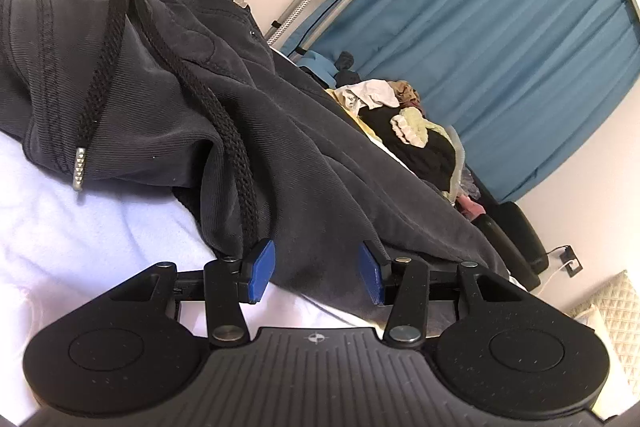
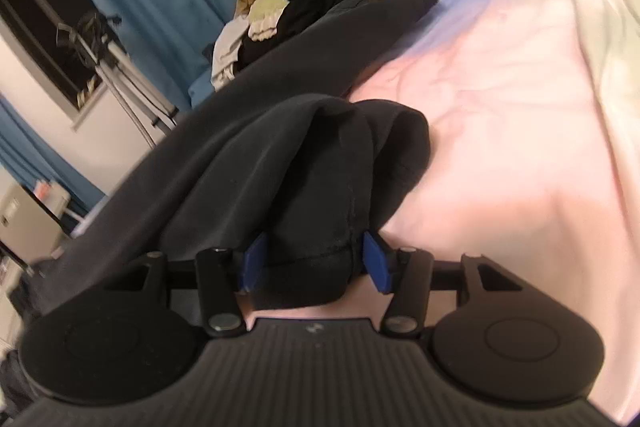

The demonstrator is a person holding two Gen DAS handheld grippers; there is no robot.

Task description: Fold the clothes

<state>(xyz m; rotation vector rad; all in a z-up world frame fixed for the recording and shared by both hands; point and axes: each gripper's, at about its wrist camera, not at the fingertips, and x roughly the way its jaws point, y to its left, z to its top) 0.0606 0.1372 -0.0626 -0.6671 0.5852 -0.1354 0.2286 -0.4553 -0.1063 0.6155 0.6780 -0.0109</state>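
Your right gripper straddles the trouser cuff unclamped, left gripper spread wide at the bed edge, ready to fold.

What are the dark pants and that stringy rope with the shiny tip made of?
The pants look like soft, matte, dark grey cotton-type cloth; fine ribbed lines run across it, like thin corduroy or twill. The drawstring looks like chunky braided black cord, its weave plainly showing. Its tip looks like shiny silver metal, though it could be plated plastic.

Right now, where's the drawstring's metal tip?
Left wrist view, left side: the metal tip hangs at the end of the drawstring off the dark pants, just above the white bedsheet.
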